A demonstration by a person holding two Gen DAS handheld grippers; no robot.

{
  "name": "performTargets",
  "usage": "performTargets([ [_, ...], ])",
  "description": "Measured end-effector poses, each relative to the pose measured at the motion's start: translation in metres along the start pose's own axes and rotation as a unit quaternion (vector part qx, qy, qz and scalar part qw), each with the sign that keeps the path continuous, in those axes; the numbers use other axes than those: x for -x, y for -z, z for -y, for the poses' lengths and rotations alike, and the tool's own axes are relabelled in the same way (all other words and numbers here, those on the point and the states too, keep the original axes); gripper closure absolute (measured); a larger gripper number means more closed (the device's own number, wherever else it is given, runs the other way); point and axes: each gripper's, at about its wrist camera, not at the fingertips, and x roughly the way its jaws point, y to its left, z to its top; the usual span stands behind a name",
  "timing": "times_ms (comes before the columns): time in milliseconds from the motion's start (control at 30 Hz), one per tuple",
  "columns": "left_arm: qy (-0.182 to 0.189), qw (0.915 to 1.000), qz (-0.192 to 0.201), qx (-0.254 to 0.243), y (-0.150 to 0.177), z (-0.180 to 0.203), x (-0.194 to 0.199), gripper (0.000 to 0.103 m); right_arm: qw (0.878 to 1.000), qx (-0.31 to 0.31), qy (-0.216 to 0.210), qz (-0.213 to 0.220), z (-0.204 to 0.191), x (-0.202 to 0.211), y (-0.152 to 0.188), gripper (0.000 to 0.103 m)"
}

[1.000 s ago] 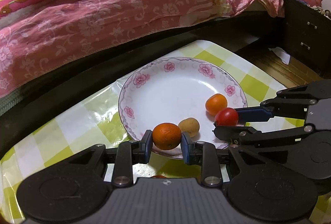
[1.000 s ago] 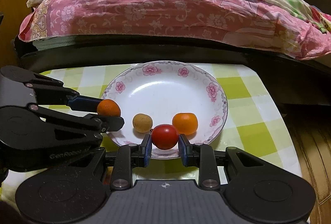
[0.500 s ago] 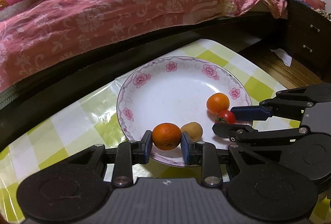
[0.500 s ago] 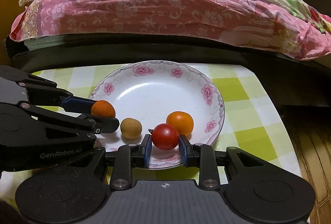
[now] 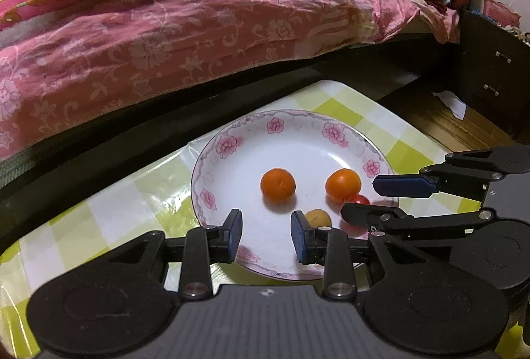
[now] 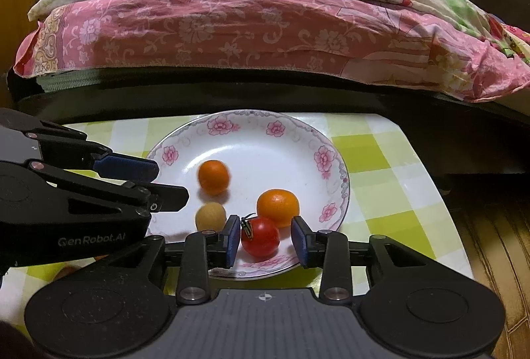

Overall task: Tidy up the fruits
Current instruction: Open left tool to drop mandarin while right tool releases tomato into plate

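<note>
I have just opened both jaws. My left hand-held gripper stands empty, its orange loose on the plate. My right hand-held gripper brackets the freed tomato. Withdraw straight back, avoiding nudging fruit.

Plate: holds four fruits.
Tomato: between the right gripper pads, jaws just opened (left pad close by).
Left gripper: empty.
</note>
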Motion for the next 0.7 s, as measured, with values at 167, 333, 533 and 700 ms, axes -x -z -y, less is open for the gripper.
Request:
performTargets([
  [167,0.002,1.0,0.002,-0.004,0.0,0.001,0.008,0.062,1.0,-0.003,-0.001,0.013,0.002,0.007,-0.002,0.071],
  [333,0.008,0.9999,0.003,-0.01,0.003,0.0,0.017,0.061,1.0,-0.005,-0.002,0.02,0.004,0.013,-0.002,0.071],
  [533,0.016,0.9997,0.0,-0.017,0.01,-0.002,0.027,0.061,1.0,-0.008,-0.012,0.016,0.003,0.017,0.003,0.071],
  [700,0.027,0.9994,-0.008,-0.019,0.018,-0.005,0.036,0.061,1.0,0.003,-0.026,0.013,-0.006,0.025,0.008,0.071],
])
